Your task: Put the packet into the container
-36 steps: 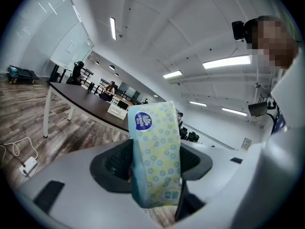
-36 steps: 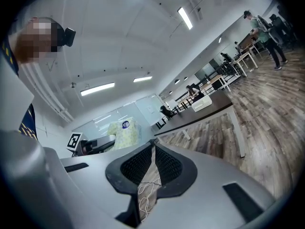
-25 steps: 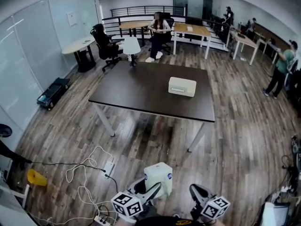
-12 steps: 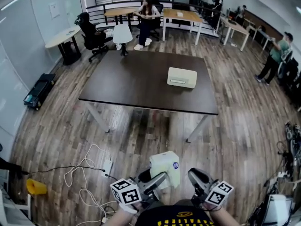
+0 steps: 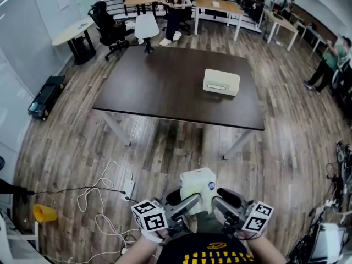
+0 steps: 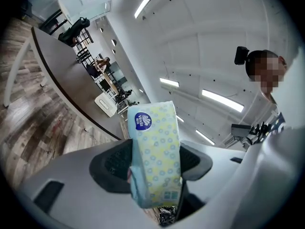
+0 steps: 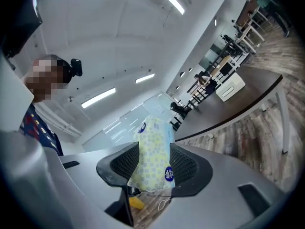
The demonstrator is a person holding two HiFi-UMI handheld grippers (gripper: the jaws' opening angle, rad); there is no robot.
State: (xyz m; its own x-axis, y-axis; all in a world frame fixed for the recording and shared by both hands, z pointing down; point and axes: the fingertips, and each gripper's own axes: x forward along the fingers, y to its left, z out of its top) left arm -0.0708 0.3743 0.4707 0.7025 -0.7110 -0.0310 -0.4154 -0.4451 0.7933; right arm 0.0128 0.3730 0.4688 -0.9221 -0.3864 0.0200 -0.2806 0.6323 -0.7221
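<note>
A pale packet [image 5: 199, 188] with a yellow-and-blue ring pattern and a blue round logo hangs in front of me over the floor. My left gripper [image 5: 186, 204] is shut on it; the left gripper view shows the packet [image 6: 155, 156] upright between the pads of that gripper [image 6: 155, 162]. My right gripper [image 5: 219, 201] has come in from the right. Its jaws are opening, and the packet [image 7: 152, 159] stands between them in that gripper [image 7: 153, 165] with no firm squeeze visible. The container, a cream box [image 5: 221, 82], sits on the dark table [image 5: 159, 89] well ahead.
White cables and a power strip [image 5: 127, 190] lie on the wood floor at the left, with a yellow object [image 5: 45, 213] beyond them. The table's white legs [image 5: 235, 145] stand between me and the container. Chairs, desks and people are at the back and right.
My right gripper swung in beside the packet and went from shut to wide around it. The left gripper kept hold of the packet. The table has drawn a little nearer.
</note>
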